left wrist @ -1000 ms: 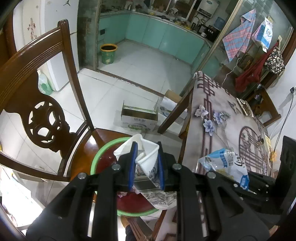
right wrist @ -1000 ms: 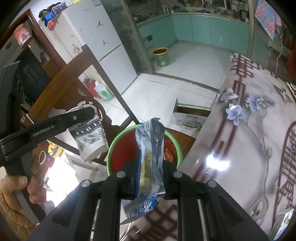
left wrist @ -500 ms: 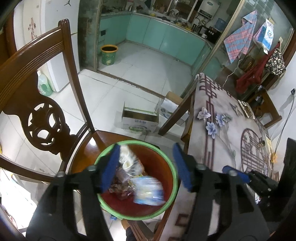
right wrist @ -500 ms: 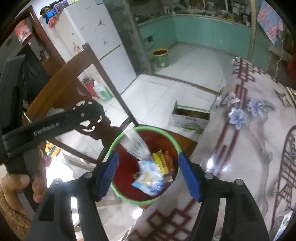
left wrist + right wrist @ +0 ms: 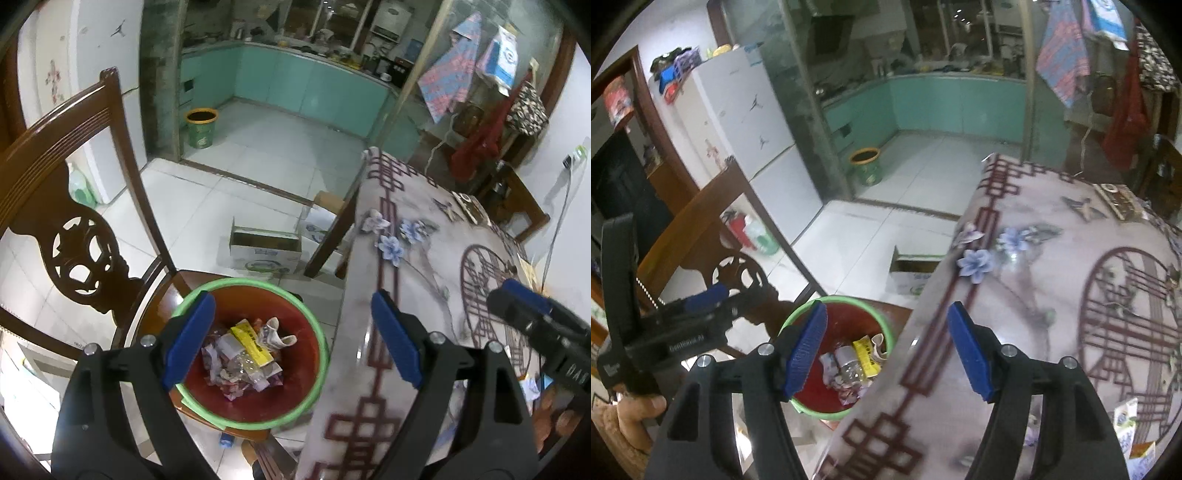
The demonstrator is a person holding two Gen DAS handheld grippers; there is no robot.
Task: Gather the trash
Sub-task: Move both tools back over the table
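Observation:
A red bin with a green rim (image 5: 240, 284) stands on a wooden chair seat beside the table; the right wrist view shows the bin (image 5: 842, 298) too. Crumpled trash (image 5: 243, 350) lies inside it, including a paper cup (image 5: 275, 332) and a yellow packet (image 5: 251, 341). My left gripper (image 5: 291, 339) hovers above the bin and the table's edge, its jaws still opening with nothing between them. My right gripper (image 5: 888, 350) hangs open and empty over the table's edge, to the right of the bin. A hand holds the left gripper (image 5: 698, 306) at the left of the right wrist view.
The carved chair back (image 5: 74, 221) rises left of the bin. A table with a flowered cloth (image 5: 424, 295) fills the right side, with a small carton (image 5: 1126, 417) near its front right. An open cardboard box (image 5: 264, 251) sits on the tiled floor beyond the bin.
Both grippers opened: the left let go of the paper cup and the right the plastic wrapper, and both now lie in the bin. Both grippers have since lifted away.

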